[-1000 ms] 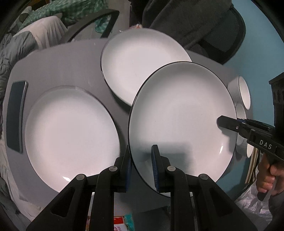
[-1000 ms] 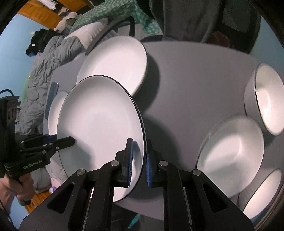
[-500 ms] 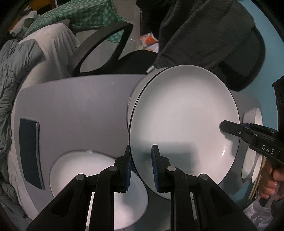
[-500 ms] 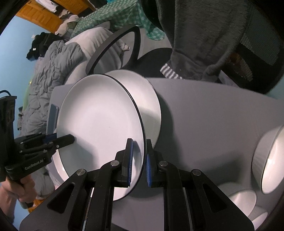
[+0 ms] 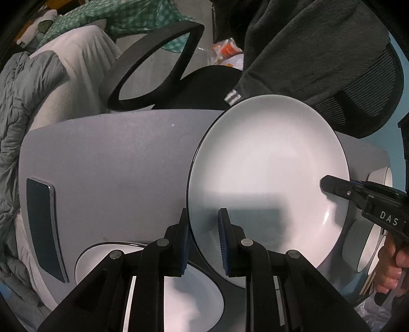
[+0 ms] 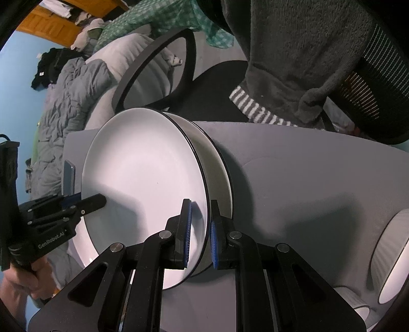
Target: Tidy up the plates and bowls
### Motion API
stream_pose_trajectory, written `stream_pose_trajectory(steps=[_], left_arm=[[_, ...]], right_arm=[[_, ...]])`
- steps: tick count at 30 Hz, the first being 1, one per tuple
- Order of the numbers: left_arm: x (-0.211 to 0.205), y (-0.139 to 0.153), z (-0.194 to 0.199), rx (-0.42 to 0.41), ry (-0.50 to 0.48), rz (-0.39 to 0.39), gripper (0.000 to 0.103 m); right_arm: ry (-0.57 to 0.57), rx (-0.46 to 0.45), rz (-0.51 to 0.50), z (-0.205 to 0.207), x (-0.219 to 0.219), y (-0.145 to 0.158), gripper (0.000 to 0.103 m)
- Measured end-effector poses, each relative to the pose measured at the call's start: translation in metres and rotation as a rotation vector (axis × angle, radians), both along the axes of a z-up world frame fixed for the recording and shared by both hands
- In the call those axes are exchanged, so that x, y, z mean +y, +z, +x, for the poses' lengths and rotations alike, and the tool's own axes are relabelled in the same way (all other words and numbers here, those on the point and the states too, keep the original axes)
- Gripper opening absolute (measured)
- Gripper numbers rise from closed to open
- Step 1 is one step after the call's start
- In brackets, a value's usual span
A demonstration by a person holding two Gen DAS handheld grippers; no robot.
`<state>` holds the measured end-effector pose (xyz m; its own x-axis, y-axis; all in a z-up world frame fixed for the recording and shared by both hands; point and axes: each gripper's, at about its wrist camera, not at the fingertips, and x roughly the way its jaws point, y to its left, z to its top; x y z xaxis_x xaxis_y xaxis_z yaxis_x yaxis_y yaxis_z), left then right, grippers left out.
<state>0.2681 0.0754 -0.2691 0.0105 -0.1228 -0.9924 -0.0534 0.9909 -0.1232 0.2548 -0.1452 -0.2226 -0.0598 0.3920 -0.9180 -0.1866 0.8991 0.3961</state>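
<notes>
grey desk fills the scene, cluttered bedroom behind it. nearest: left claw pinching the near rim of a white plate with black edge, blue pads on either side of the rim. right claw pinching the opposite rim of the same plate; in the left wrist view the right claw's tip lies on the plate's right side, a hand gripping its handle. both claws narrowed onto the rim, plate carried between them, tilted. right behind it a second white plate on the desk, nearly covered by the held one; cannot tell if the two touch. another white plate on the desk under the left claw's arms. dark phone flat at the desk's left edge. white bowls at the desk's right end, partly cut off. beyond the desk: black chair armrest, dark grey fuzzy garment draped over a mesh chair back, grey quilt on a bed, green checked cloth, blue wall.
</notes>
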Motion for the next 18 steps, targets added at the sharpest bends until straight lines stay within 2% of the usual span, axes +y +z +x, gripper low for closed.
stream_pose_trajectory(steps=[8,14,18], left_arm=[[-0.008,-0.006,0.003,0.019,-0.024,-0.003,0.02],[-0.007,-0.007,0.006,0.027,-0.037,-0.002,0.02],[-0.009,-0.004,0.005,0.008,-0.046,0.006,0.033]], right_arm=[[0.0,0.014,-0.027,0.007,-0.006,-0.001,0.013],[0.01,0.052,-0.023,0.009,-0.001,0.001,0.024],[0.019,0.061,-0.035,0.011,0.001,0.001,0.03]])
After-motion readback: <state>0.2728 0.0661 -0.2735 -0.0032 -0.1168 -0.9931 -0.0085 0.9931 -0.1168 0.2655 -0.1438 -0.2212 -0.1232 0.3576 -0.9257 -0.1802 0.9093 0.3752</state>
